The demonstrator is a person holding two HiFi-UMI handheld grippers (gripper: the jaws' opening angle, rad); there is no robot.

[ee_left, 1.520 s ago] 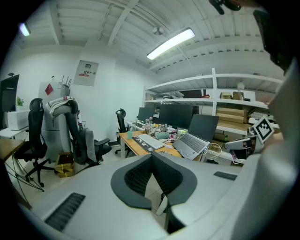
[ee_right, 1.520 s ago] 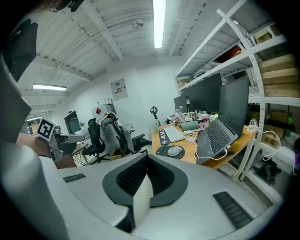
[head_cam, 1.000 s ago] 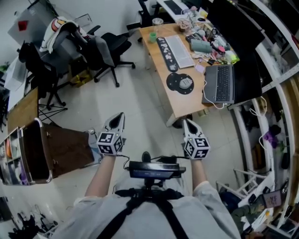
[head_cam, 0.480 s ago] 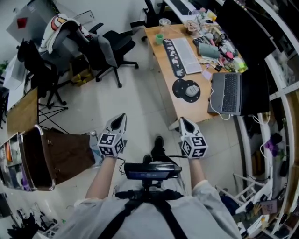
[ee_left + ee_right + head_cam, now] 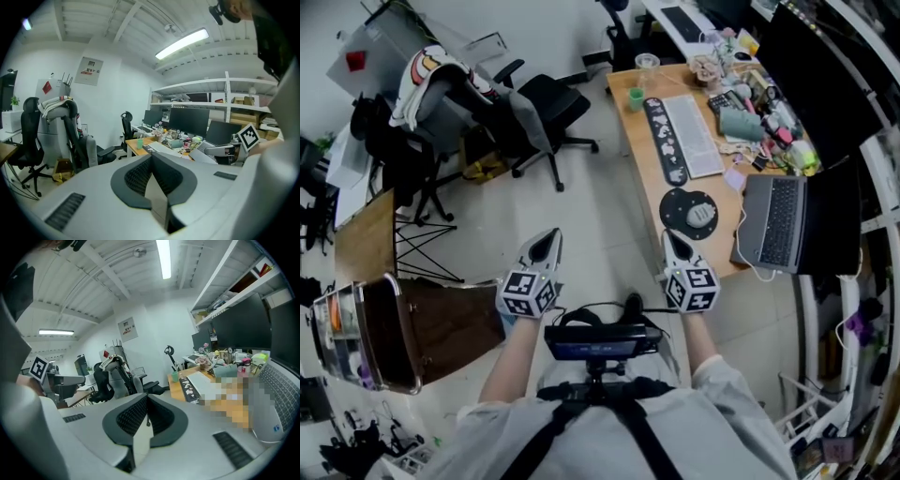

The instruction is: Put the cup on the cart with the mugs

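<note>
A small green cup (image 5: pixel 636 97) stands at the near corner of the wooden desk (image 5: pixel 649 159), beside a long dark keyboard mat; it also shows as the green cup (image 5: pixel 139 142) in the left gripper view and the green cup (image 5: pixel 175 376) in the right gripper view. The brown-topped cart (image 5: pixel 441 319) with a metal rail is at the left, with small coloured items (image 5: pixel 333 314) on its shelf side, too small to tell as mugs. My left gripper (image 5: pixel 548 236) and right gripper (image 5: pixel 669 238) are held side by side over the floor, both shut and empty, well short of the cup.
Black office chairs (image 5: pixel 548 108) and a chair draped with clothing (image 5: pixel 427 70) stand left of the desk. The desk holds a keyboard (image 5: pixel 694 131), a laptop (image 5: pixel 778 234), a round black pad (image 5: pixel 689 211) and clutter. A clear cup (image 5: pixel 648 62) sits farther back.
The person has walked forward: the desk has drifted right and the cart has slid back at the left. Both grippers stay shut and in the same place in view.
</note>
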